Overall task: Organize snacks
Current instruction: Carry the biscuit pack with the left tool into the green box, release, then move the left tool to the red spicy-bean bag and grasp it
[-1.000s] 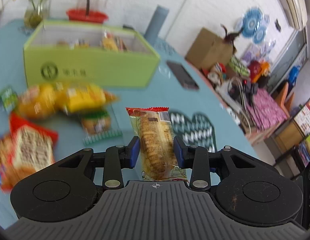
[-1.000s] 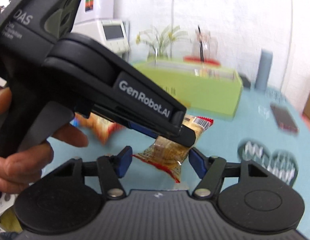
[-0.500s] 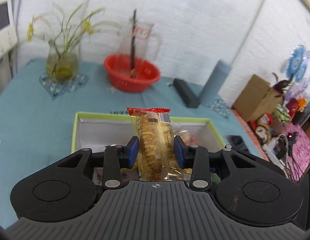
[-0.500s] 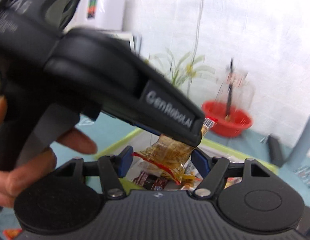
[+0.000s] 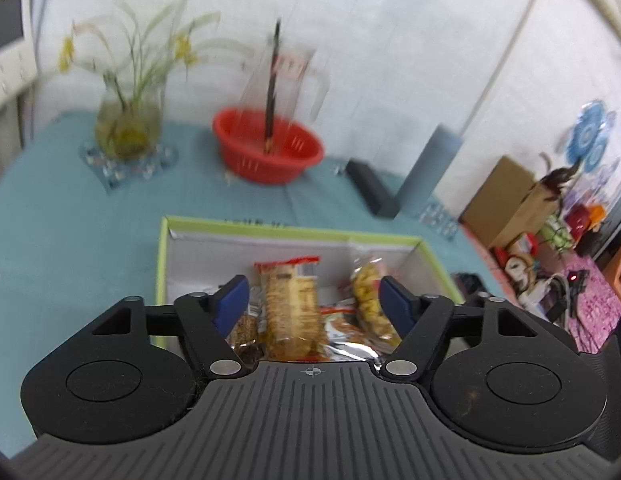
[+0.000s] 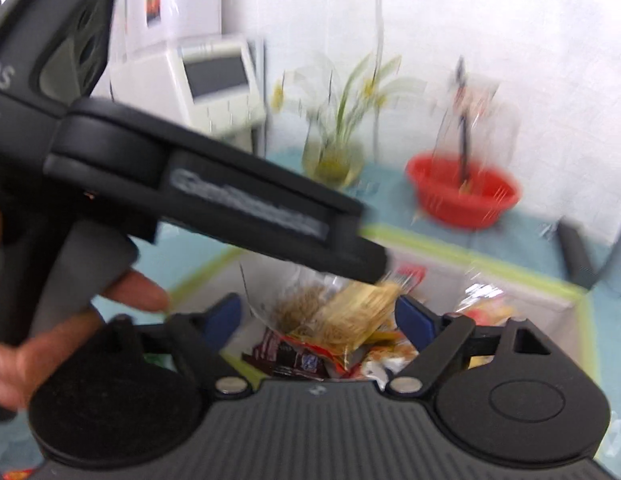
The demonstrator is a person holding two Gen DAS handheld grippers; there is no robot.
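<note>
A green box with a white inside (image 5: 162,248) holds several snack packets. My left gripper (image 5: 310,300) is open above it. A clear packet of golden wafer with a red end (image 5: 290,308) lies between the blue pads, touching neither. In the right wrist view my right gripper (image 6: 318,316) is open and empty over the same green box (image 6: 510,270). The left gripper's black body (image 6: 214,200) crosses in front, above the wafer packet (image 6: 362,316).
A red basket (image 5: 268,150) with a clear jug, a vase of plants (image 5: 128,124), a black case (image 5: 370,194) and a grey cylinder (image 5: 428,170) stand behind the box on the teal tablecloth. A cardboard box (image 5: 506,204) and clutter lie off to the right.
My left gripper carried the wafer packet from the table to above the box, then opened and let it go. The packet has dropped into the box. The right gripper followed alongside, staying open.
</note>
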